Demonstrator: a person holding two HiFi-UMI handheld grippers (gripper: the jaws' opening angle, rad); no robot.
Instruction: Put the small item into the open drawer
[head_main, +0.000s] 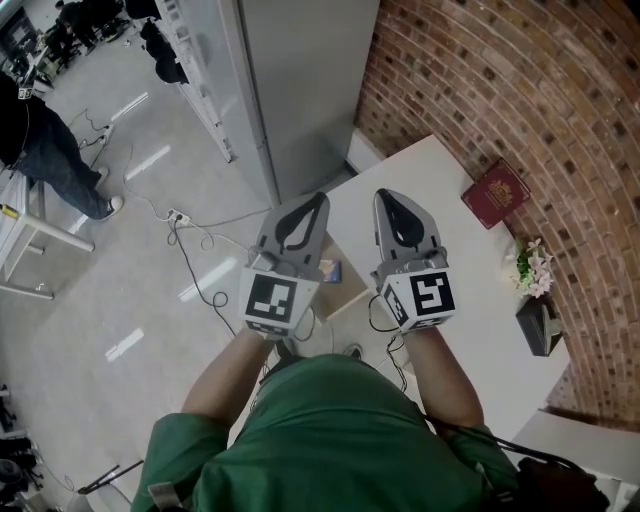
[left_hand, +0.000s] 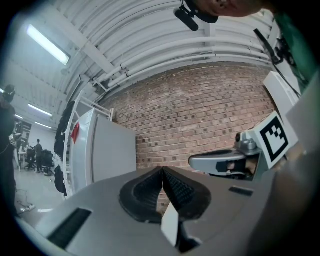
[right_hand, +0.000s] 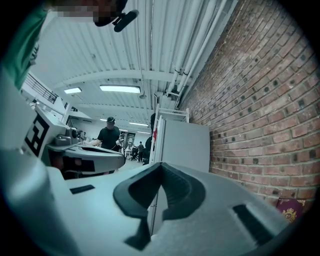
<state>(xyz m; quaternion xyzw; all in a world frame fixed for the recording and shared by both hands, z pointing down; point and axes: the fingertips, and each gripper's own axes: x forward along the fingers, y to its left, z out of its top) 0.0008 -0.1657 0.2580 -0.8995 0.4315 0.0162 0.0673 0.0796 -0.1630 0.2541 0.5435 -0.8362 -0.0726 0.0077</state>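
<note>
Grey left gripper (head_main: 316, 203) and grey right gripper (head_main: 386, 196) held level, side by side, over edge of white tabletop (head_main: 450, 200). Both sets of jaws closed tight, nothing between them. Small blue item (head_main: 329, 270) appears to lie in light-brown open drawer (head_main: 348, 288), below the grippers; dark red book (head_main: 496, 193) by brick wall

A green shirt (head_main: 330, 440), grey left gripper (head_main: 319, 197) and right gripper (head_main: 383, 193) with black-and-white marker cubes (head_main: 272, 300).
</note>
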